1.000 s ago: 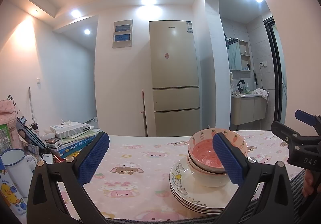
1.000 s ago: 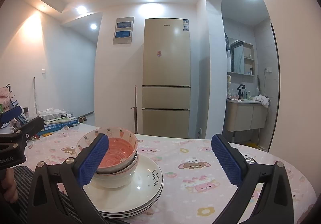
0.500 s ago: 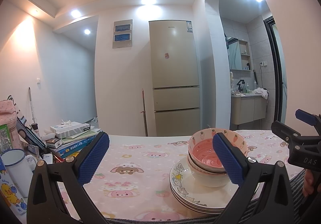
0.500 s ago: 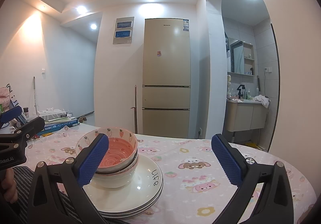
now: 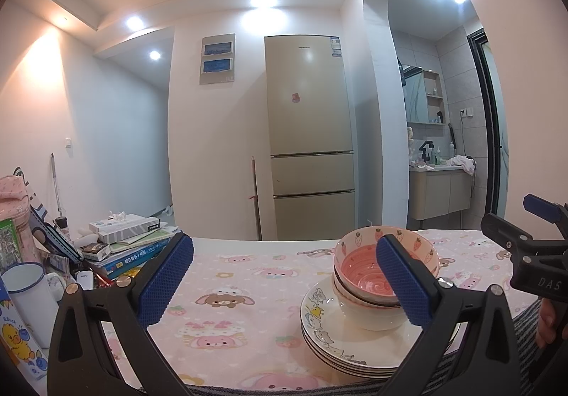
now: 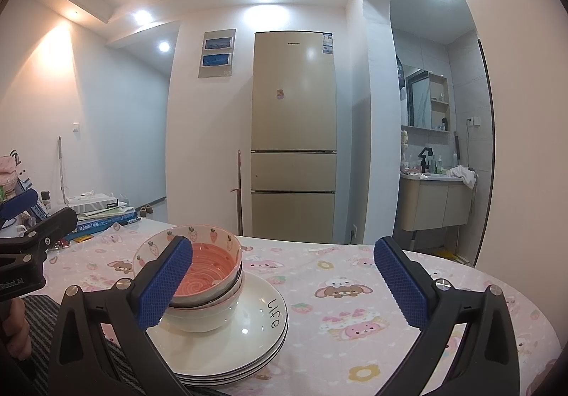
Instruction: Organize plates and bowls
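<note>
A pink strawberry bowl is nested in white bowls, and these stand on a stack of white plates near the table's front edge. My left gripper hovers open to the left of the stack, nothing between its blue pads. My right gripper hangs open to the right of the stack, also holding nothing. Its left finger overlaps the bowl in the right wrist view. Each gripper shows at the edge of the other's view.
The table wears a pink cartoon-print cloth. Books and a tissue box, a white enamel mug and clutter crowd its left end. A fridge stands beyond, a bathroom vanity to the right. A hand grips the right tool.
</note>
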Motion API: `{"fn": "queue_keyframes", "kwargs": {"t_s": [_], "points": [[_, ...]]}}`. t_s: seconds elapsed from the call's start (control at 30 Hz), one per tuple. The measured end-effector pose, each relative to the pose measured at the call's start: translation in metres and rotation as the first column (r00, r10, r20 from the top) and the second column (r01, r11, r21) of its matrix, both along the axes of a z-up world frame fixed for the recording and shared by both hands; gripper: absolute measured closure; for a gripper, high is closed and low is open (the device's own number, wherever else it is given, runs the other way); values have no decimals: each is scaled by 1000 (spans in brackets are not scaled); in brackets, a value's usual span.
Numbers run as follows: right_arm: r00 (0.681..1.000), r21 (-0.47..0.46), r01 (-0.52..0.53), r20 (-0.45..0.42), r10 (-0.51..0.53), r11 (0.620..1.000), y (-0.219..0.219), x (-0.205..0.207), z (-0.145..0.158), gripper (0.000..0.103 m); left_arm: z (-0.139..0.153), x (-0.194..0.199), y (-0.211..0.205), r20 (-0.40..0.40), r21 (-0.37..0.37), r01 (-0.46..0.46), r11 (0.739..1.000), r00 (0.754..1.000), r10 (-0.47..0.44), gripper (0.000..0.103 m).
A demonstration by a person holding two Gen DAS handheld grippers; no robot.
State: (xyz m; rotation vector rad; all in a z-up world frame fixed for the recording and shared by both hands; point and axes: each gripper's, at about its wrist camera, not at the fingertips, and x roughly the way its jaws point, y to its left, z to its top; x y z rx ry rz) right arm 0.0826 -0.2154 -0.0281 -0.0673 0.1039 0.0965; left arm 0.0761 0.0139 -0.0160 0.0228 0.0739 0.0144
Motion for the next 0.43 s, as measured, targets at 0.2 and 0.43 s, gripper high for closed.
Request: {"fn": "queue_keyframes", "kwargs": {"t_s": [0.2, 0.43], "points": [[1000, -5, 0, 3, 0, 1000, 0, 0, -1, 0, 0, 0, 0, 0, 5, 0, 1000, 1000, 0, 0], [1000, 1, 3, -3, -3, 1000, -1, 1, -1, 0, 0, 0, 0, 5, -1, 0, 1000, 1000, 0, 0]]}}
